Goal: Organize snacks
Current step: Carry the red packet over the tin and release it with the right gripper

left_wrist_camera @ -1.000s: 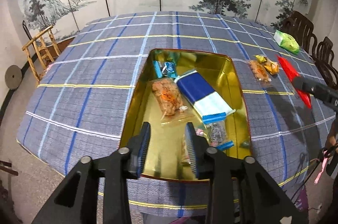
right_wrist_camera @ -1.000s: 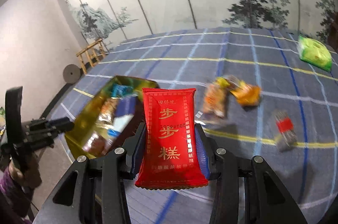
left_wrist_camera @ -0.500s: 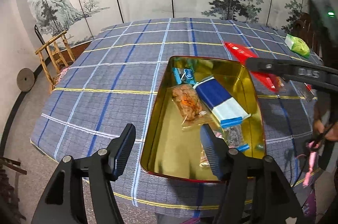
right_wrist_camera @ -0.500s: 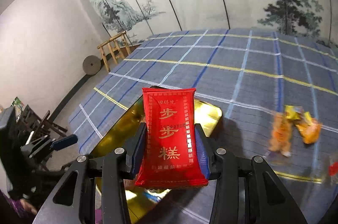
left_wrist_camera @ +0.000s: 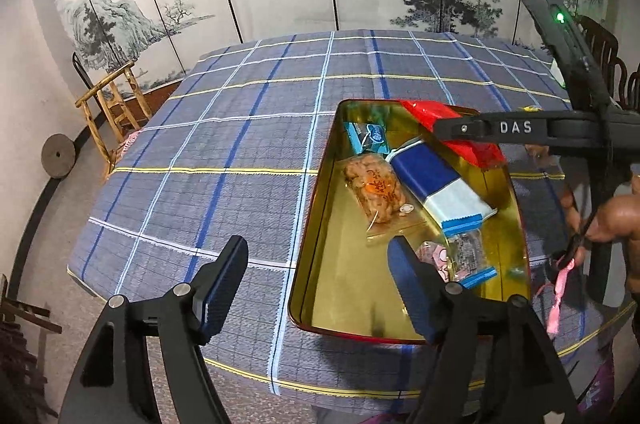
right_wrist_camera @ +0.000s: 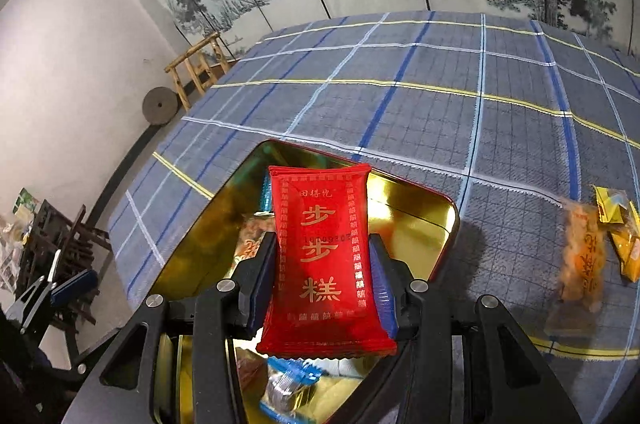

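A gold tin tray [left_wrist_camera: 316, 204] with a red rim lies on the blue checked tablecloth. In it are a blue-and-white packet [left_wrist_camera: 436, 184], a clear packet of orange snack [left_wrist_camera: 374, 190], a small blue packet [left_wrist_camera: 370, 136] and clear packets with blue ends [left_wrist_camera: 468, 256]. My left gripper [left_wrist_camera: 316, 284] hovers over the tray's near left corner, its jaws opening with nothing between them. My right gripper [right_wrist_camera: 324, 264] is shut on a red packet [right_wrist_camera: 324, 244] with gold characters, held upright above the tray [right_wrist_camera: 452, 212]. The left wrist view shows that red packet [left_wrist_camera: 476, 152] over the tray's far right side.
An orange packet [right_wrist_camera: 580, 256] and yellow packets [right_wrist_camera: 620, 224] lie loose on the cloth right of the tray. A person's hand [left_wrist_camera: 616, 220] holds the right gripper's handle. A wooden chair [left_wrist_camera: 112, 104] stands past the table's left edge, before a painted screen.
My left gripper's jaws have spread apart, and the tray now sits further right in its view. The right gripper has carried the red packet left, from over the loose snacks to above the tray.
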Demonstrator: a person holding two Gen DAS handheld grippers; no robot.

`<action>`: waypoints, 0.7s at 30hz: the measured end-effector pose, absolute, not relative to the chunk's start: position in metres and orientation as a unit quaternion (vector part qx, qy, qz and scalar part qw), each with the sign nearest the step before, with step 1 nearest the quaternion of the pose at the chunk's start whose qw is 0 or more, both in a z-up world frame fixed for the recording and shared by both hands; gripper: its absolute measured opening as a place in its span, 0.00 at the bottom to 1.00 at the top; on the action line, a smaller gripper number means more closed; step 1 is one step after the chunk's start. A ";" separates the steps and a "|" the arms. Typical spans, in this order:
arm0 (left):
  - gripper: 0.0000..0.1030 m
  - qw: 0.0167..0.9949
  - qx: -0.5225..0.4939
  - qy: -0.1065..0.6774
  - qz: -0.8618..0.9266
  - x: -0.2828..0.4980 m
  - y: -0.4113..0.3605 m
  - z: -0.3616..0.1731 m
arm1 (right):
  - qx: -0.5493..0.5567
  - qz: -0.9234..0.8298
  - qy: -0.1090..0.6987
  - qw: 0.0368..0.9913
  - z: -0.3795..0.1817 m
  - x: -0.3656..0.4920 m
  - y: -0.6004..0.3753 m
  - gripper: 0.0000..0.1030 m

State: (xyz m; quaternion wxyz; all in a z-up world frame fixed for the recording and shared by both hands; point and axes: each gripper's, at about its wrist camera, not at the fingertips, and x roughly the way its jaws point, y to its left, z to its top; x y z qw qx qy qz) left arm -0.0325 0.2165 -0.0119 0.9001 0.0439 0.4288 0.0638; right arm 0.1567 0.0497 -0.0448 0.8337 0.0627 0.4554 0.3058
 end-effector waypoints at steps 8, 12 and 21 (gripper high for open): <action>0.68 0.898 0.042 0.433 0.066 -0.031 0.221 -0.016 | 0.056 0.303 0.458 0.834 -0.045 0.162 0.059 0.44; 0.68 0.897 0.044 0.434 0.067 -0.030 0.222 -0.017 | 0.057 0.303 0.463 0.831 -0.050 0.161 0.063 0.44; 0.69 0.896 0.043 0.437 0.068 -0.031 0.225 -0.021 | 0.068 0.302 0.467 0.828 -0.052 0.161 0.061 0.44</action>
